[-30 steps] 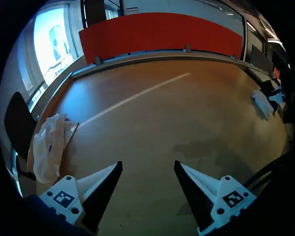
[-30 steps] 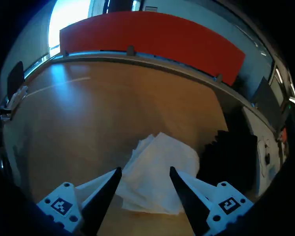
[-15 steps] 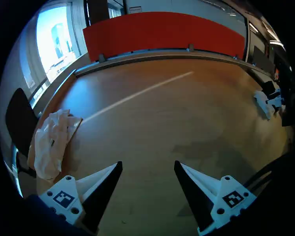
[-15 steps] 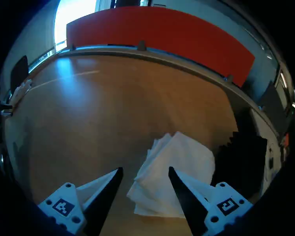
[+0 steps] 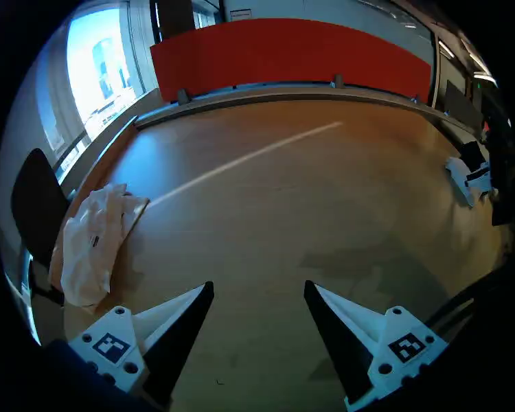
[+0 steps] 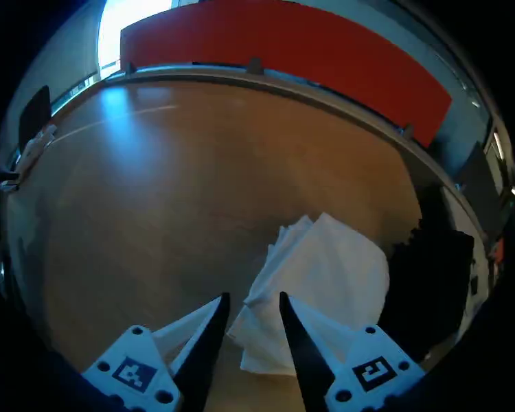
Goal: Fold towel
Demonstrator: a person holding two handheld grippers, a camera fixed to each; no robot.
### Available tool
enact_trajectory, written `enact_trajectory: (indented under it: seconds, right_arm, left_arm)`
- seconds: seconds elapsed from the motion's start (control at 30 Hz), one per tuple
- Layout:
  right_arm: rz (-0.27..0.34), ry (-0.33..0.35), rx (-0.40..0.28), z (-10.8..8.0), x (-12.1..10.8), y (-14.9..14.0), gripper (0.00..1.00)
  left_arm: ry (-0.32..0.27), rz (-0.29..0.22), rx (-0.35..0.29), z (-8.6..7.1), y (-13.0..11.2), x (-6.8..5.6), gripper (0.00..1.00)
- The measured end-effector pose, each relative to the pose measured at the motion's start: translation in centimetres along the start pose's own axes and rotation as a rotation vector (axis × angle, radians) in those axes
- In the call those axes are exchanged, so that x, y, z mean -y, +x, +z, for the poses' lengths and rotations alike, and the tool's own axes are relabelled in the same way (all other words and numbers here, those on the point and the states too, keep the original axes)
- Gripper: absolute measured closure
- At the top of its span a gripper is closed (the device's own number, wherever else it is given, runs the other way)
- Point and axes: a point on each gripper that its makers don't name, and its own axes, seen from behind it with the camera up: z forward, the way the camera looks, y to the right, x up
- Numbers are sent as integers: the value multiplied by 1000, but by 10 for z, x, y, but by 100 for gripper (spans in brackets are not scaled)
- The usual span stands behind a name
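Observation:
A stack of folded white towels (image 6: 326, 281) lies on the wooden table (image 6: 161, 185) near its right edge. My right gripper (image 6: 250, 305) is low over the stack's near left corner, which sits between the fingers. The jaws are narrowed but still apart and do not press on the cloth. The same stack (image 5: 461, 180) appears small at the far right in the left gripper view. My left gripper (image 5: 257, 295) hovers wide open over bare wood, nothing between its fingers. A crumpled white cloth (image 5: 93, 237) hangs over the table's left edge.
A red partition (image 5: 292, 58) runs along the table's far edge. A black chair (image 5: 34, 209) stands beyond the left edge by the crumpled cloth. Dark objects (image 6: 429, 275) sit right of the towel stack. A pale line (image 5: 250, 161) crosses the tabletop.
My right gripper's fingers have drawn closer together and moved in on the stack's near corner. The left gripper stayed open and its view shifted slightly.

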Motion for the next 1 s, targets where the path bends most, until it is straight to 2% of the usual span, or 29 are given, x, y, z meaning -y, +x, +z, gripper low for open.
enact_trajectory:
  seconds: [0.17,0.27,0.7,1.0]
  right_arm:
    - [-2,-3,-2,0,0,-1,77]
    - [-2,-2,0,0,0,-2,85]
    - [-10,29,9,-4,4,-6,91]
    - [-15,70,49,-11,9,-19,91]
  left_arm:
    - [-3,1,0,1,1,0,2]
    - [-3,3,-1,2,2,0,2]
    - [-7,5,0,4,4,-1,2]
    - [-11,9,-2,5,5,-3,2]
